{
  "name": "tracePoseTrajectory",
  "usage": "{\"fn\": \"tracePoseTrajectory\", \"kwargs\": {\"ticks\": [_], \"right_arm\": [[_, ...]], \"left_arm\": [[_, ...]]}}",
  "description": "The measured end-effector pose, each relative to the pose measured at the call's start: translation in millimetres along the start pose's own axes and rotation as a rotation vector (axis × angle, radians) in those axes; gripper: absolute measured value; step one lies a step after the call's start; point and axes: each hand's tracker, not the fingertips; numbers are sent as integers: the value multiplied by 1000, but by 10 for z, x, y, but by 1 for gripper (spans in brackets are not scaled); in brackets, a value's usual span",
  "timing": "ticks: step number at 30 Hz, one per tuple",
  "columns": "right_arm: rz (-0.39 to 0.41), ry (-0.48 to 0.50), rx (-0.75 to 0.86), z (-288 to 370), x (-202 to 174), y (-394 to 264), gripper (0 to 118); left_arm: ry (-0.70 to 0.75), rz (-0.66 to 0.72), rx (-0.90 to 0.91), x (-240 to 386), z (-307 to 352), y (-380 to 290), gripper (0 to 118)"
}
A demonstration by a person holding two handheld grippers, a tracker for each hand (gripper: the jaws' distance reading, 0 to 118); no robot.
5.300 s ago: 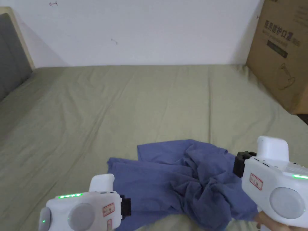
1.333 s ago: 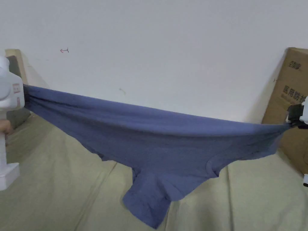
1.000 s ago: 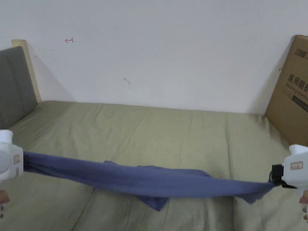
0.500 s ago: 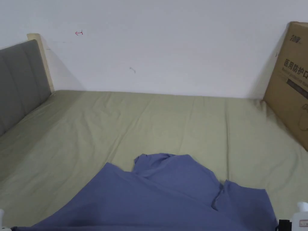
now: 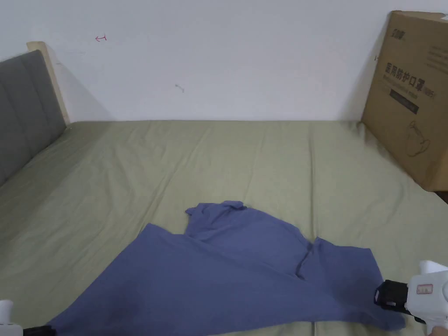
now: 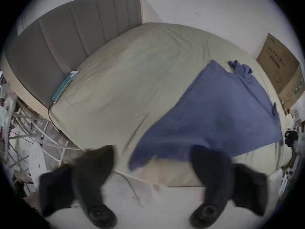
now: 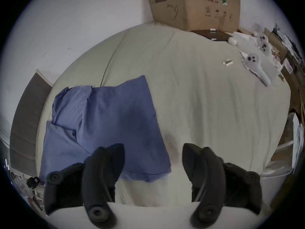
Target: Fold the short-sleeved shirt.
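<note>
Shirt (image 5: 227,280) lowered from mid-air stretch, now spread flat on bed (image 5: 227,157). Left gripper (image 6: 152,160) and right gripper (image 7: 152,155) at near hem corners, fingers wide apart, gripping nothing. Ample bare sheet beyond.

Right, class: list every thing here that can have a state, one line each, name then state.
shirt: spread on the bed, not folded, far end bunched.
left gripper: open, holding nothing.
right gripper: open, holding nothing.
cardboard box: closed, upright at the bed's far corner.
</note>
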Motion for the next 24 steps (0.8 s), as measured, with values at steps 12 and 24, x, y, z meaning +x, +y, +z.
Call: {"fn": "tracePoseTrajectory", "kwargs": {"ticks": [12, 24], "right_arm": [[73, 30, 125, 609, -91, -230, 0], [16, 72, 88, 252, 98, -173, 93]], "left_arm": [[-96, -114, 203, 831, 480, 65, 0], [-270, -222, 107, 1711, 149, -46, 0]]}}
